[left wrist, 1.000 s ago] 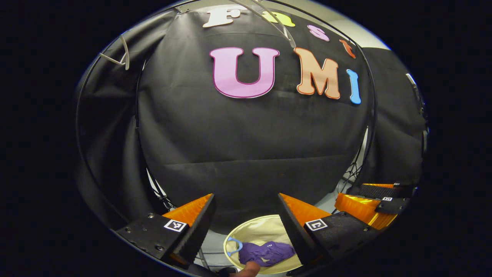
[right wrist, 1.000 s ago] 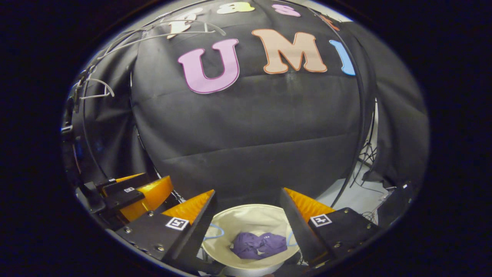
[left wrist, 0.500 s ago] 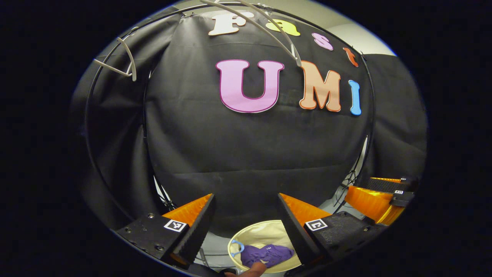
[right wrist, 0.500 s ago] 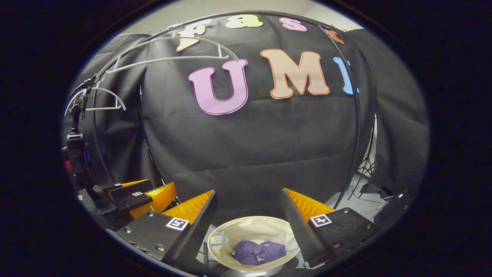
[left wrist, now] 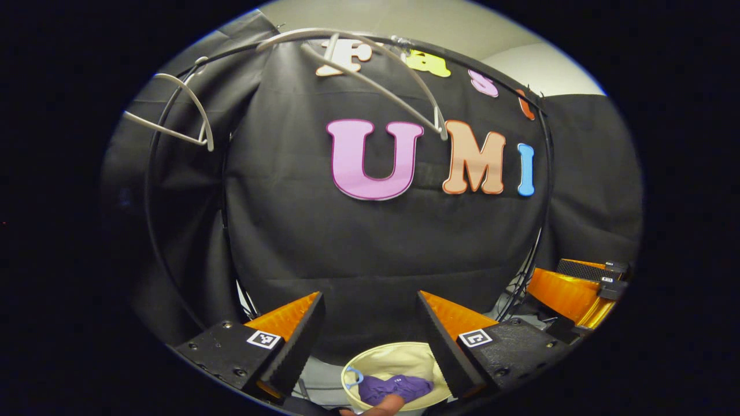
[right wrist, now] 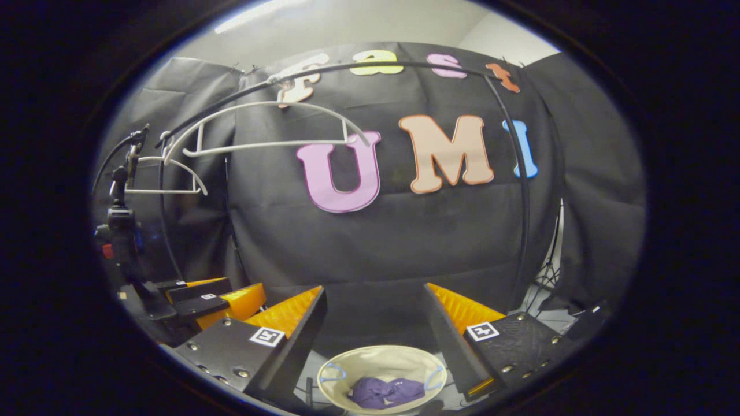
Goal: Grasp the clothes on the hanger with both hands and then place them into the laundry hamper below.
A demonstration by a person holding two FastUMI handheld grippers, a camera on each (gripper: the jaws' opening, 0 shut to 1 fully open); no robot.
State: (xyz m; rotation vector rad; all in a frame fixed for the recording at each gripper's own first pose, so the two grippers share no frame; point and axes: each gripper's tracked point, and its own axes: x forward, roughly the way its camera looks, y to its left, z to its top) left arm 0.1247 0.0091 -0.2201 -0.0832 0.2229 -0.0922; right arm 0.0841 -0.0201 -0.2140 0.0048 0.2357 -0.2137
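Below, the purple clothes (right wrist: 386, 393) lie bunched at the bottom of the cream laundry hamper (right wrist: 347, 366) on the floor. Both the left claw (left wrist: 369, 323) and the right claw (right wrist: 374, 320) are released, jaws spread with nothing between them, above the hamper. Two bare white hangers (right wrist: 266, 133) hang from the black rail (right wrist: 370, 65) overhead. Nothing stands between claws and hamper.

Crumpled purple cloth (right wrist: 384, 393) lies in a matt cream fabric hamper (right wrist: 381, 361); the bare hanger (right wrist: 272, 130) looks smooth plastic.
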